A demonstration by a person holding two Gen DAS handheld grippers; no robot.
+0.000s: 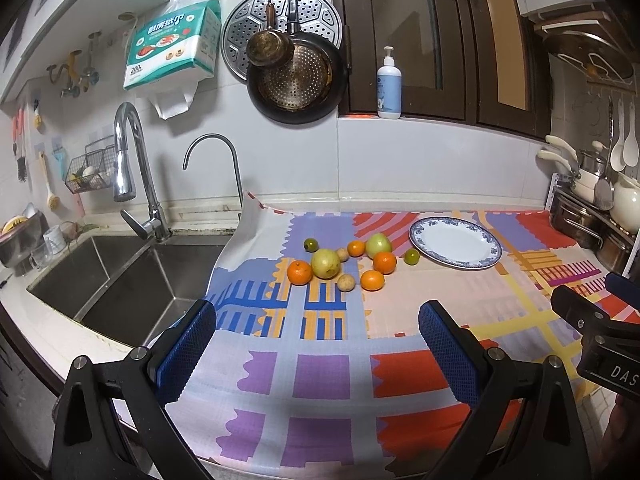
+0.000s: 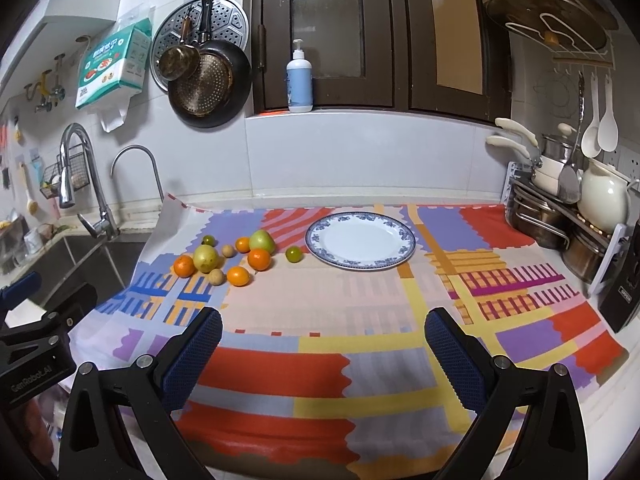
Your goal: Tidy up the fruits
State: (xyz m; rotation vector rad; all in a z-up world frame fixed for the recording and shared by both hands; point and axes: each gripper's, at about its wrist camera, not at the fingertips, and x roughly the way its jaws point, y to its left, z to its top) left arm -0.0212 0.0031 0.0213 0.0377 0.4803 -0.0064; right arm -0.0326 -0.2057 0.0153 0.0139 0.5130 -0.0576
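A cluster of fruit lies on the patterned cloth: several oranges [image 1: 299, 272] [image 2: 259, 259], two yellow-green guavas [image 1: 325, 263] [image 2: 205, 258], small green limes [image 1: 411, 257] [image 2: 293, 254] and small brown round fruits [image 1: 345, 282] [image 2: 216, 277]. To its right sits a white plate with a blue rim [image 1: 424, 227] [image 2: 320, 252], with nothing on it. My left gripper [image 1: 318, 344] hangs open over the near cloth, well short of the fruit. The right gripper [image 2: 323, 346] is open too, nothing between its blue pads, facing the plate from a distance.
A steel sink [image 1: 120, 280] with two taps lies left of the cloth. Pots, a kettle and utensils crowd a rack [image 2: 568, 216] at the right. Pans [image 1: 296, 76] hang on the back wall; a soap bottle [image 2: 299, 80] stands on the sill.
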